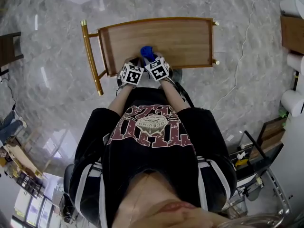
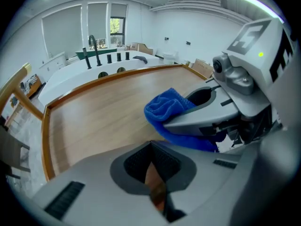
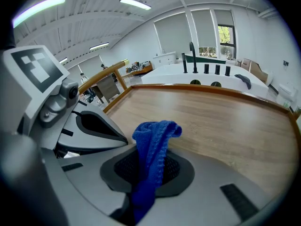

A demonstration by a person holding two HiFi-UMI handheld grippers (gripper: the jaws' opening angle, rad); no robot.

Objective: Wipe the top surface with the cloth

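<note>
The wooden cart top (image 1: 180, 37) lies below both grippers, near its front edge. My right gripper (image 3: 146, 175) is shut on a blue cloth (image 3: 154, 138), which sticks up and forward out of its jaws; the cloth (image 1: 147, 52) hangs just over the wood. In the left gripper view the cloth (image 2: 165, 108) bulges beside the right gripper (image 2: 235, 91). My left gripper (image 2: 153, 173) sits close to the left of the right one, its jaws shut with nothing between them, only a thin slit of wood showing. Its marker cube (image 1: 131, 73) touches the right one's.
A raised wooden rim (image 2: 45, 140) runs round the cart top, with a gold handle bar (image 1: 90, 56) on the left. A white counter with a black faucet (image 3: 193, 55) stands beyond. White rolls (image 1: 292, 101) and a black metal frame (image 1: 254, 158) stand at the right.
</note>
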